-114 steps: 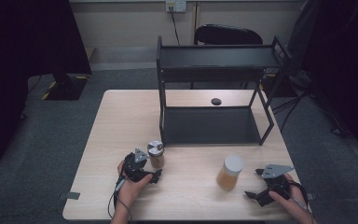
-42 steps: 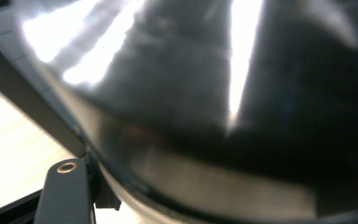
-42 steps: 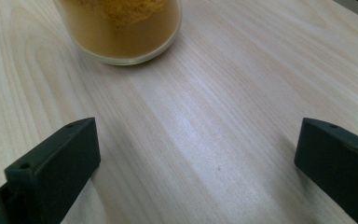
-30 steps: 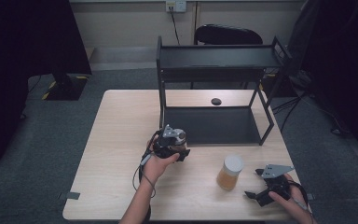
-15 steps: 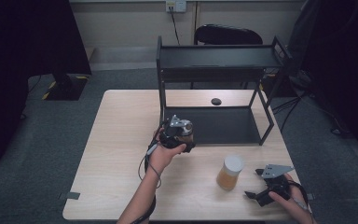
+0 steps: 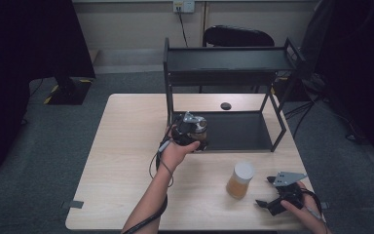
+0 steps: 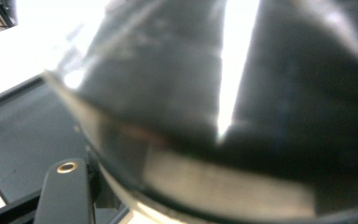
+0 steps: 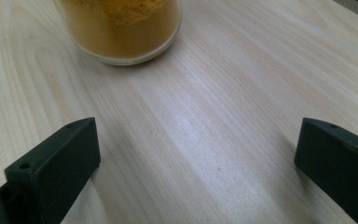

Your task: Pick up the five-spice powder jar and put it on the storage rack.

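Dark-contents jar (image 6: 198, 129) with a pale lid sits clamped in the left gripper (image 6: 187, 131), carried at the front left corner of the black two-tier rack (image 6: 226, 58), just above its lower tray. From the left gripper view the jar's glass wall (image 7: 223, 102) presses close against the lens, one black jaw rising beside it at lower left; jaws closed onto the jar, the rack's dark tray beyond the fingertips.

Right gripper (image 6: 272, 202) rests low on the wooden table (image 6: 121, 146) near its front right edge. Jaws spread wide, nothing between them. The amber jar (image 6: 238, 180) with white lid stands just ahead of the fingertips and to their left, apart from them; its base (image 8: 121, 32) shows at the top of the right gripper view, bare wood between it and both jaws.

Progress, judged: shelving of two jars about one-third done. First jar is at the rack but not yet set down or released. Second jar untouched on the table. Left: place and release first jar, then grasp and shelve the amber one.
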Demonstrator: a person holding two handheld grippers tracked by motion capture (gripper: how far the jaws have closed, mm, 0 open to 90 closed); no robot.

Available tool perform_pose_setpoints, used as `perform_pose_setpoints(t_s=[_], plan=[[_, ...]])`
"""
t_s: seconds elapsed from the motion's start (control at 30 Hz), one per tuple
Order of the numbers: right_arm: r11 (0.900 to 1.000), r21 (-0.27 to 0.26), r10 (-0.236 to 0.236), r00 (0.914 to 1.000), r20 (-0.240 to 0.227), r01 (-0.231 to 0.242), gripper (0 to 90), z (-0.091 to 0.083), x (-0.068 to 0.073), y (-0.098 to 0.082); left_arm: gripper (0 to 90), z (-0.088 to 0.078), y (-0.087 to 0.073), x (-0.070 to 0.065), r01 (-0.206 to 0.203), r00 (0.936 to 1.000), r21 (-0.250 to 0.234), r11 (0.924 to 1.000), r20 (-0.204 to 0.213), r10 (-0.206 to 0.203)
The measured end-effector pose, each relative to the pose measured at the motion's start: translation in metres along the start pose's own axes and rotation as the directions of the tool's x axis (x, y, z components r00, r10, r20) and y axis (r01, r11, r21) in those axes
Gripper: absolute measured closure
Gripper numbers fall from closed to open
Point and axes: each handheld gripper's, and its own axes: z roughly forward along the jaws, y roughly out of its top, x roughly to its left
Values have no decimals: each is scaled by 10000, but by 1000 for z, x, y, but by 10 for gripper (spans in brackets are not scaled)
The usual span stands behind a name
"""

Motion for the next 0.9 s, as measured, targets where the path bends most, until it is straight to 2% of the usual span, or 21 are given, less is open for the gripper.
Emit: perform_pose_setpoints(t_s=[0.2, 0.9], plan=[[10000, 1, 1, 10000, 1, -1, 0, 0, 0, 0, 309, -1, 17, -4, -256, 9997, 34, 9997, 29, 256], [10000, -7, 3, 10000, 8, -3, 0, 0, 0, 0, 310, -3, 62, -7, -456, 9985, -76, 9989, 293, 458]])
